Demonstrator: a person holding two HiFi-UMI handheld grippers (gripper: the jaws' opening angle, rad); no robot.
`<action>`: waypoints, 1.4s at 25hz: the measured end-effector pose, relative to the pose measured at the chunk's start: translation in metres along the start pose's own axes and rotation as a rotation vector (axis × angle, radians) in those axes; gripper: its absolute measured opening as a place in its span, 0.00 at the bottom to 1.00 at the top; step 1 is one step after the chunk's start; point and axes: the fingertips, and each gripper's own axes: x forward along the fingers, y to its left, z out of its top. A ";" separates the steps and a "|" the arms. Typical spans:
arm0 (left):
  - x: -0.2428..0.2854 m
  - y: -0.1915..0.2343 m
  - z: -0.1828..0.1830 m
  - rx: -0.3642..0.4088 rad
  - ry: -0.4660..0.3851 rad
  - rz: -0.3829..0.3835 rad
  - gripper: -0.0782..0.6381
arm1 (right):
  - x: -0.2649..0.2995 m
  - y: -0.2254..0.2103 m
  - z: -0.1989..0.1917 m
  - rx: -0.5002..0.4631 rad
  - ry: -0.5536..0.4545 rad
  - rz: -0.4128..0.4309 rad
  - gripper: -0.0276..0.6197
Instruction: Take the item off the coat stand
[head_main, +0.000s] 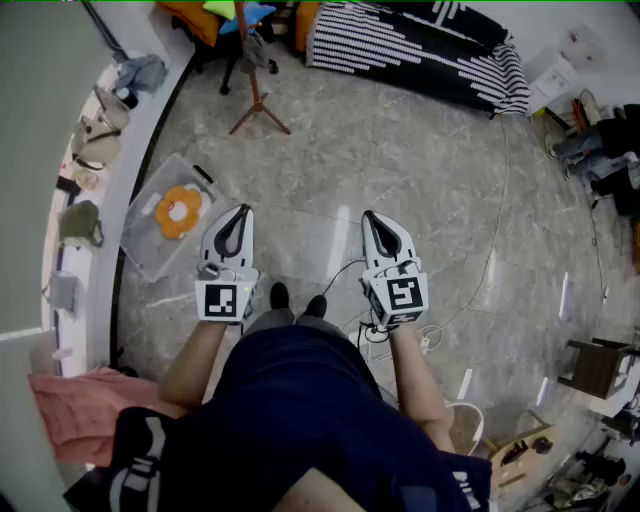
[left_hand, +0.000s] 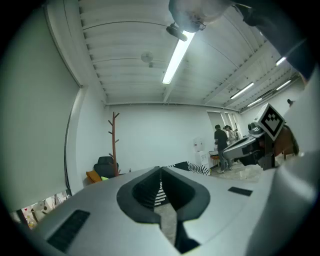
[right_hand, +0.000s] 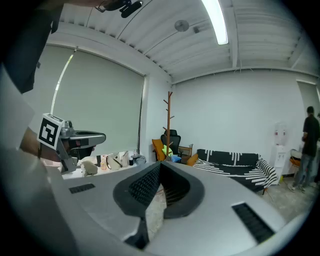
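Both claws empty and closed: left claw (head_main: 243, 212) and right claw (head_main: 370, 216) are held side by side ahead of the person, tips together, nothing between them. Coat stand (head_main: 256, 92) is well apart across the room, beside a chair (right_hand: 170, 136); what hangs on it is too small to tell. Best approach, likely: walk close, open one claw only at the peg, and lift the item up and off, no tugging. Floor (head_main: 400, 170) is grey glossy stone, cable (head_main: 497, 230) trailing; striped sofa (head_main: 420, 50) at far wall.

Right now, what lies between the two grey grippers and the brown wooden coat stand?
Only bare grey stone floor, as the head view shows.
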 end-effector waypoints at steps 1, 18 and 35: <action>0.001 -0.001 0.000 0.005 -0.001 -0.003 0.15 | 0.000 -0.001 0.000 -0.003 -0.001 -0.002 0.07; 0.010 -0.004 -0.005 0.023 0.004 -0.016 0.15 | 0.006 0.000 -0.004 -0.032 -0.026 0.001 0.07; 0.011 0.000 -0.013 0.009 -0.001 -0.005 0.16 | 0.007 0.004 -0.012 -0.015 -0.013 0.011 0.07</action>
